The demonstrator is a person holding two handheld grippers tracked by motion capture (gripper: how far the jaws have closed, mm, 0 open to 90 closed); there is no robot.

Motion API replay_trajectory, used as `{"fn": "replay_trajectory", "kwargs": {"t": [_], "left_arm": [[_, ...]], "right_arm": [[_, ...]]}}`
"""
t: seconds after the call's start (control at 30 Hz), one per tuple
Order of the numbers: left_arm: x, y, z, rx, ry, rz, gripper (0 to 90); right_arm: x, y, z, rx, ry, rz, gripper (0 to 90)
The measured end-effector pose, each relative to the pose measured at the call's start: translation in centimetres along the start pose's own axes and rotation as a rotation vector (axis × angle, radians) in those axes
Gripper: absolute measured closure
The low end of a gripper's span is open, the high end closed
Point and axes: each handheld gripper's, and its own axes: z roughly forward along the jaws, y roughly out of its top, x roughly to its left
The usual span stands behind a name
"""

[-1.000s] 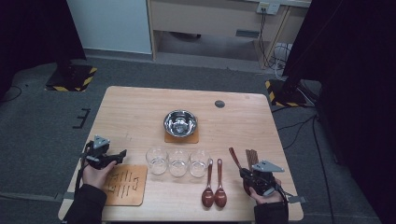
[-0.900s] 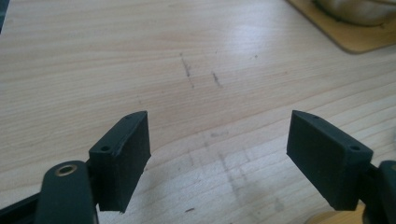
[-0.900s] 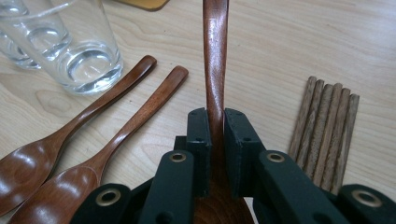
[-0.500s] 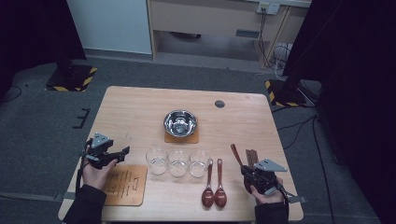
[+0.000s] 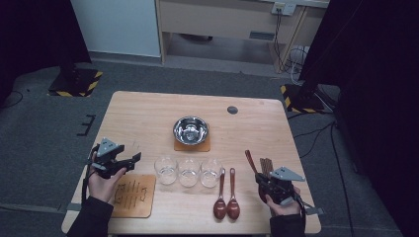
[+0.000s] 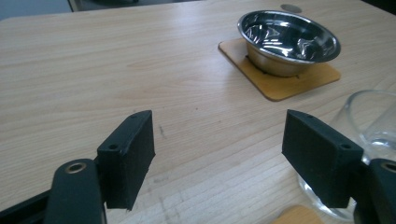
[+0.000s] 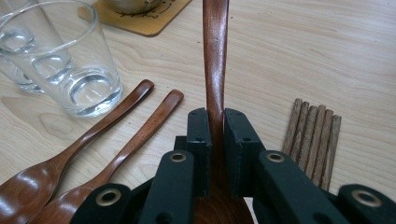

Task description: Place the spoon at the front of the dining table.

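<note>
High view, right side: the right gripper [image 5: 274, 183] sits at the bench's [image 5: 148, 118] near right corner, clamped on a wooden spoon [image 5: 250, 161] whose handle slants up and away from it; a bundle of chopsticks [image 5: 267, 165] lies just beside.
High view, left side: the left gripper [image 5: 129, 163] hangs over the near left edge, above a wooden coaster [image 5: 132, 195].
High view, middle: three glasses [image 5: 188, 171] in a row, two spoons [image 5: 226, 197] beside them, a steel bowl [image 5: 190, 130] on its mat beyond.
Left gripper view: jaws spread wide with bare wood between them; the bowl [image 6: 288, 42] ahead, one glass [image 6: 373, 126] at the right jaw.
Right gripper view: jaws closed tight on the wooden spoon [image 7: 215, 56], its handle pointing away; two spoons [image 7: 107, 140] lie flat to one side, chopsticks [image 7: 315, 137] to the other.
</note>
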Motion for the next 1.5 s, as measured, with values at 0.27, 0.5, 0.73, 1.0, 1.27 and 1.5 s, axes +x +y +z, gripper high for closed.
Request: {"fn": "replay_trajectory", "kwargs": {"t": [0.27, 0.5, 0.73, 1.0, 1.27, 1.5], "left_arm": [[-1.2, 0.8, -0.2, -0.025, -0.032, 0.018, 25.5], [-2.2, 1.6, -0.2, -0.050, -0.068, 0.023, 25.8], [-3.1, 2.7, -0.2, -0.080, -0.100, 0.026, 25.9], [-4.5, 4.2, 0.0, -0.107, -0.134, 0.044, 26.0], [-6.1, 5.9, 0.3, -0.134, -0.167, 0.062, 26.2], [-7.7, 7.3, 0.8, -0.152, -0.194, 0.087, 26.3]], "right_arm": [[0.1, 0.2, 0.0, -0.014, -0.002, -0.004, 81.2], [0.0, 0.6, -0.2, -0.028, -0.005, 0.001, 81.2], [0.0, 0.8, -0.2, -0.038, -0.005, -0.004, 81.2], [0.1, 1.7, -0.5, -0.064, -0.003, -0.008, 81.3], [0.2, 2.2, -0.7, -0.091, -0.003, -0.015, 81.3], [0.1, 2.5, -0.9, -0.105, -0.004, -0.012, 81.3]]}}
